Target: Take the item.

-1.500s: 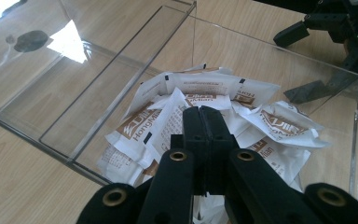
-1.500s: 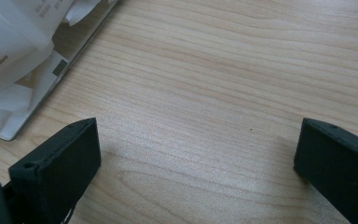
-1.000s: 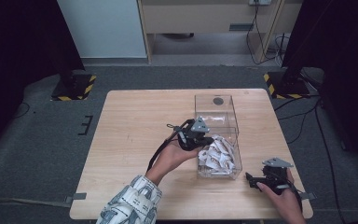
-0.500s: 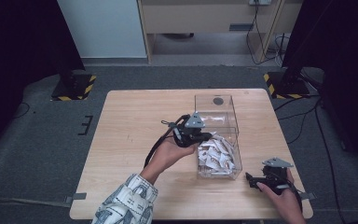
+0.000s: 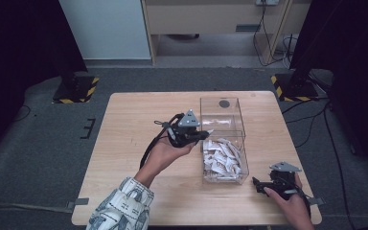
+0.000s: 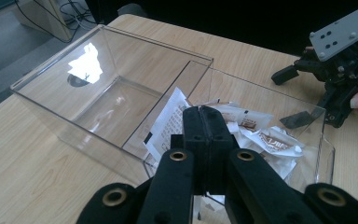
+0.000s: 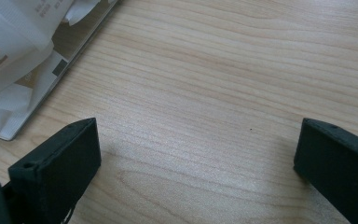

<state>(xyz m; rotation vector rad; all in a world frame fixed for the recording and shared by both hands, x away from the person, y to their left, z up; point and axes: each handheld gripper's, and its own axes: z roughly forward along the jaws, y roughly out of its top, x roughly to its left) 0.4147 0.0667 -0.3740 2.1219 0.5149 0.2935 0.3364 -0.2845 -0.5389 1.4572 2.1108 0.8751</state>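
Observation:
A clear two-compartment box stands on the wooden table. Its near compartment holds several white packets, and its far compartment is bare. My left gripper hovers at the box's left wall, near the divider. Its jaws are shut on a white printed packet that sticks out to one side. My right gripper rests low over the table to the right of the box's near end. Its jaws stand wide open over bare wood.
A corner of the packet-filled box shows close to my right gripper's jaw. A dark round mark lies at the far end of the box. The table's front edge runs close behind the right hand.
My left gripper has risen and drifted a little left and away from the packet pile, still shut on the packet. The right gripper has stayed put.

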